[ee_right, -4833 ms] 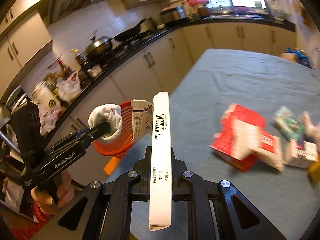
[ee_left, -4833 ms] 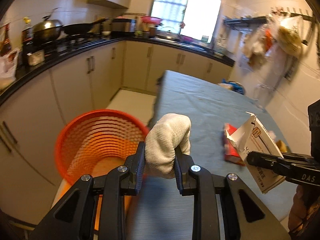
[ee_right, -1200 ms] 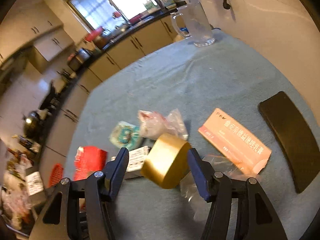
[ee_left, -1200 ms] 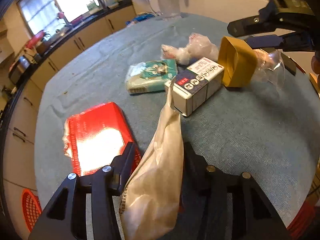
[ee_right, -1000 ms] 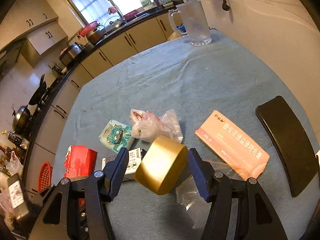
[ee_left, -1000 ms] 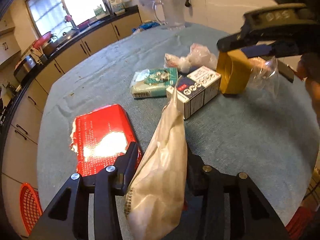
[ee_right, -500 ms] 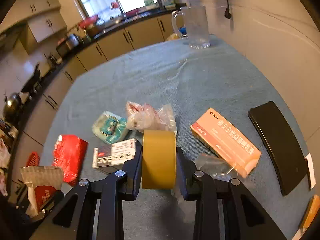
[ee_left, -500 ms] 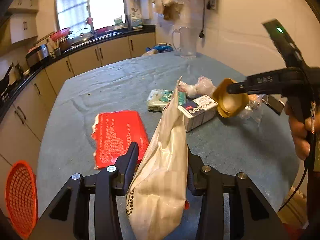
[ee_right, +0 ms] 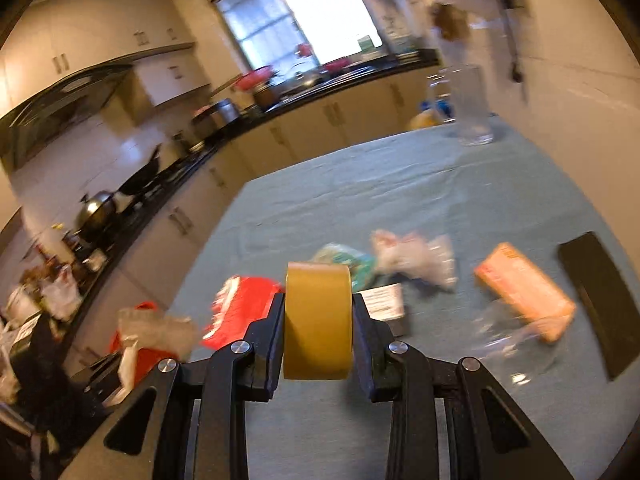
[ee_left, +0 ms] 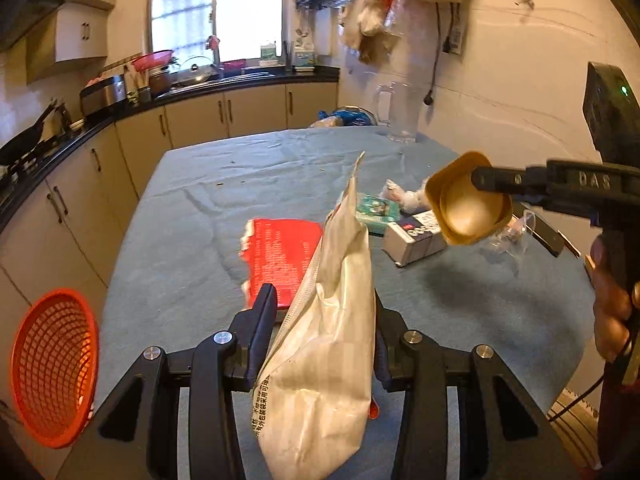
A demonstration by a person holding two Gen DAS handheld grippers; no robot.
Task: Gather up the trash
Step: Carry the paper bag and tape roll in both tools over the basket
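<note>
My left gripper (ee_left: 324,312) is shut on a crumpled cream paper bag (ee_left: 324,352) and holds it above the near edge of the grey-blue table (ee_left: 192,248). My right gripper (ee_right: 318,320) is shut on a gold plastic cup (ee_right: 318,320) and holds it above the table; the cup also shows in the left wrist view (ee_left: 466,208). The orange trash basket (ee_left: 52,364) stands on the floor left of the table. On the table lie a red packet (ee_left: 280,252), a teal packet (ee_left: 376,212), a white box (ee_left: 416,240) and a crumpled plastic wrapper (ee_right: 416,256).
An orange box (ee_right: 524,288), a clear wrapper (ee_right: 516,340) and a flat black object (ee_right: 604,292) lie at the table's right. A glass jug (ee_left: 400,112) stands at the far end. Kitchen counters (ee_left: 200,96) run along the left and back. A wall is at the right.
Both grippers have lifted with their loads and turned left toward the basket side. The cup has risen off the table since it was gripped about a second ago.
</note>
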